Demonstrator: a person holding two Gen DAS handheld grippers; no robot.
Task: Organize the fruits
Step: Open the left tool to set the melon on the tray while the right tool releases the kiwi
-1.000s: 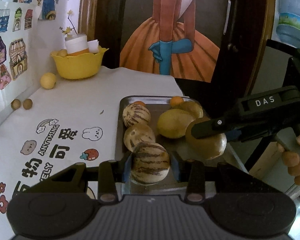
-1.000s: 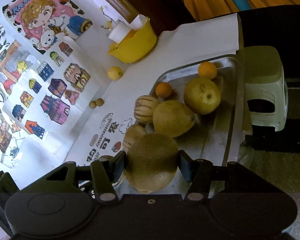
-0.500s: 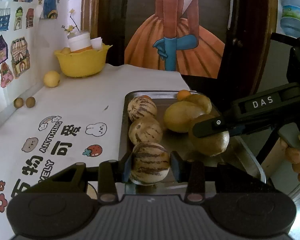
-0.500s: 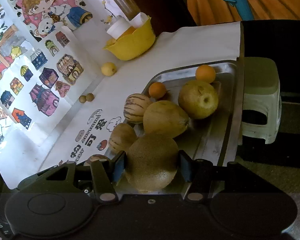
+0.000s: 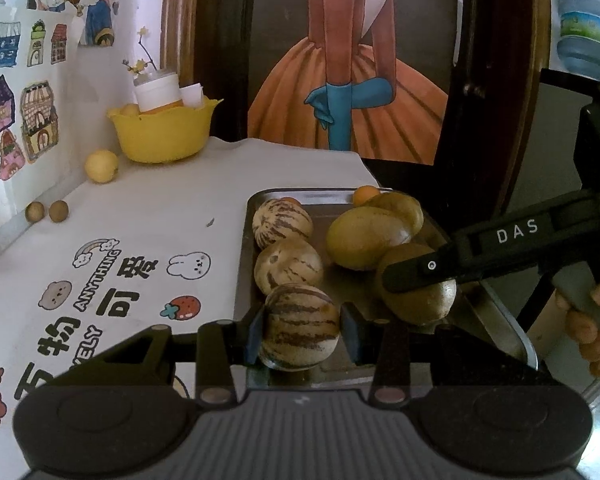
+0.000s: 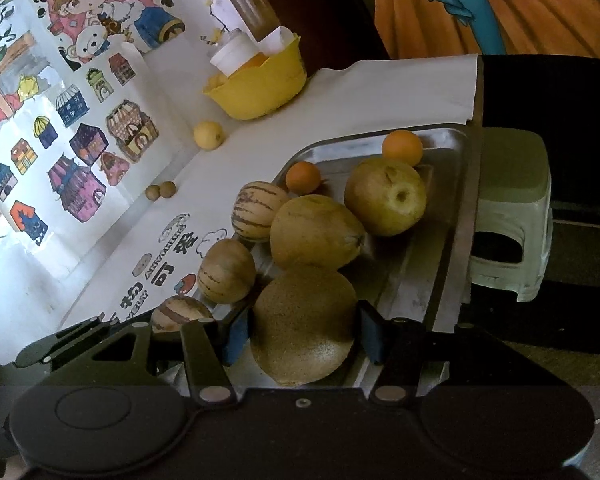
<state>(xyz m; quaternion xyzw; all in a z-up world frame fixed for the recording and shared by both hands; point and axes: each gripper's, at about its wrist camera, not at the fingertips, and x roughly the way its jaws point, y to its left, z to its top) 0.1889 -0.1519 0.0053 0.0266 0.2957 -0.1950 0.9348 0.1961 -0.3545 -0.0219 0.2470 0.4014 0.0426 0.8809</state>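
The left gripper [image 5: 300,330] has its two fingers closed on a striped melon [image 5: 299,327], low in the middle of the left wrist view, at the near end of the metal tray [image 5: 512,340]. The right gripper [image 6: 302,330] grips a brown rough fruit [image 6: 304,326] between its blue pads, in the lower middle of the right wrist view, above the near part of the same tray. In the left wrist view this gripper comes in from the right edge, and its black finger lies across the brown fruit. Behind the held melon, two more striped melons [image 5: 283,222] stand in a row along the left side of the tray. To the right of them lies a yellow-green oval fruit [image 6: 316,232], and further back a round yellow pear [image 6: 386,196]. Two small oranges [image 6: 402,148] are at the far end of the tray. Outside the tray, on the white cloth [image 5: 148,208], a lemon [image 5: 101,166] lies beside a yellow bowl [image 5: 162,136] in the upper left, and two small brown balls [image 5: 46,211] lie near the wall.
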